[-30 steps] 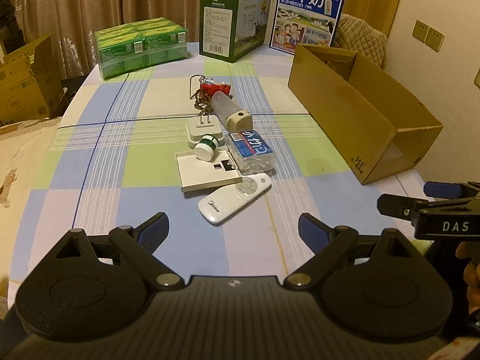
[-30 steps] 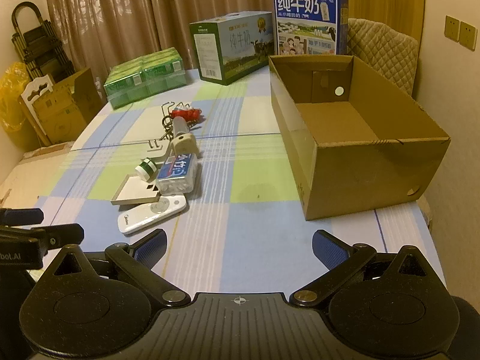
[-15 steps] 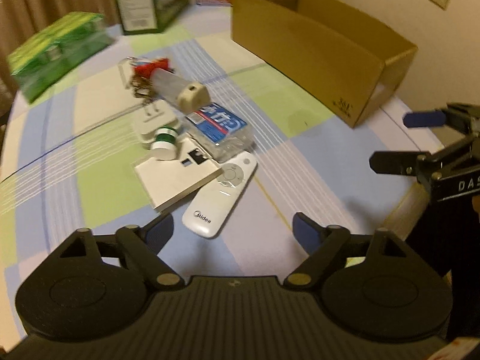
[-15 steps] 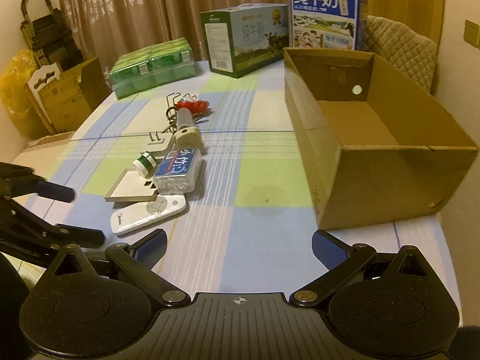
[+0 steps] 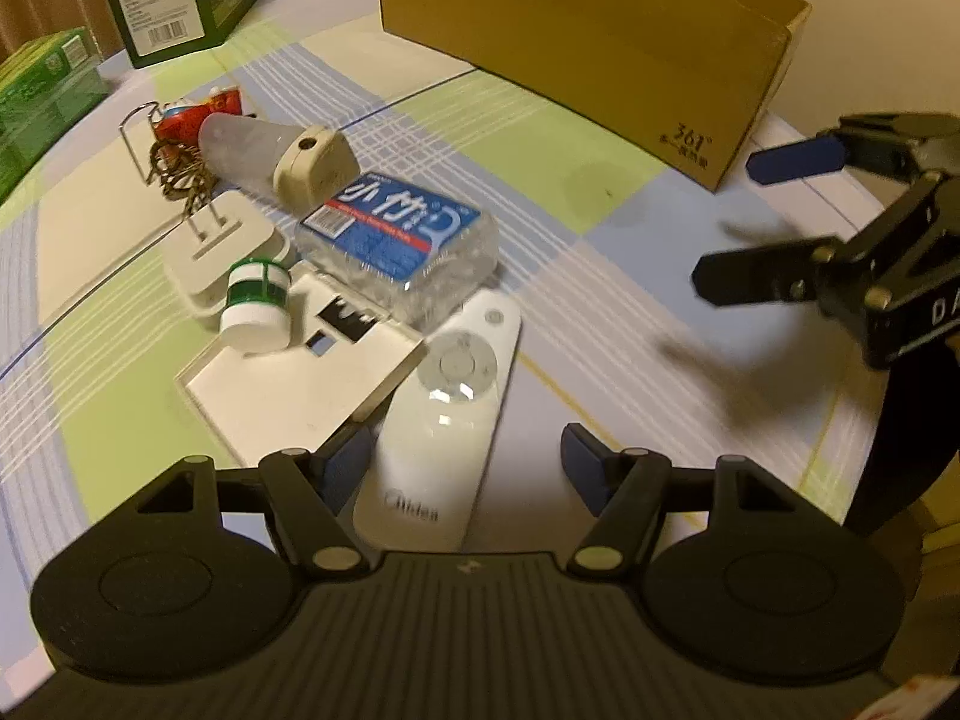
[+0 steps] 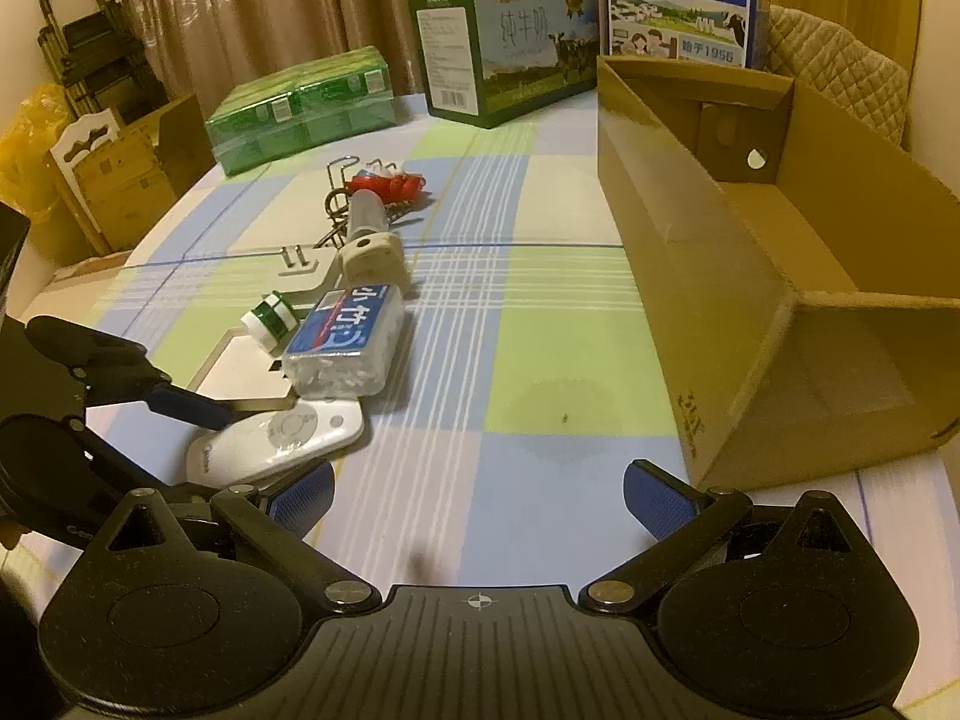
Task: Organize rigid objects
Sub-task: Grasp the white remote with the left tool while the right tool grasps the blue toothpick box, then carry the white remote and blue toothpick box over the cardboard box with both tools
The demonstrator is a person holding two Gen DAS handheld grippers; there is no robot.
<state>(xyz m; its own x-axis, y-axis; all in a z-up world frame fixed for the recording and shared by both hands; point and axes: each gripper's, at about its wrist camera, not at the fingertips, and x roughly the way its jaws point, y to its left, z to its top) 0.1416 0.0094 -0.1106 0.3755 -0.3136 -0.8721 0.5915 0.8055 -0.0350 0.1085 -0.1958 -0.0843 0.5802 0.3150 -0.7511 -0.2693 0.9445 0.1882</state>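
Lying between the left hand-held gripper (image 5: 465, 471) fingers, white remote (image 5: 447, 420); jaws apart, ungripped

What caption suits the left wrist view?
Open left gripper straddling a white Midea remote, cardboard box beyond.

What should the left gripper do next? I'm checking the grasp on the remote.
Probably ease forward a little, then close. The left gripper is open, its fingers straddling only the near end of the white remote. The box stands empty.
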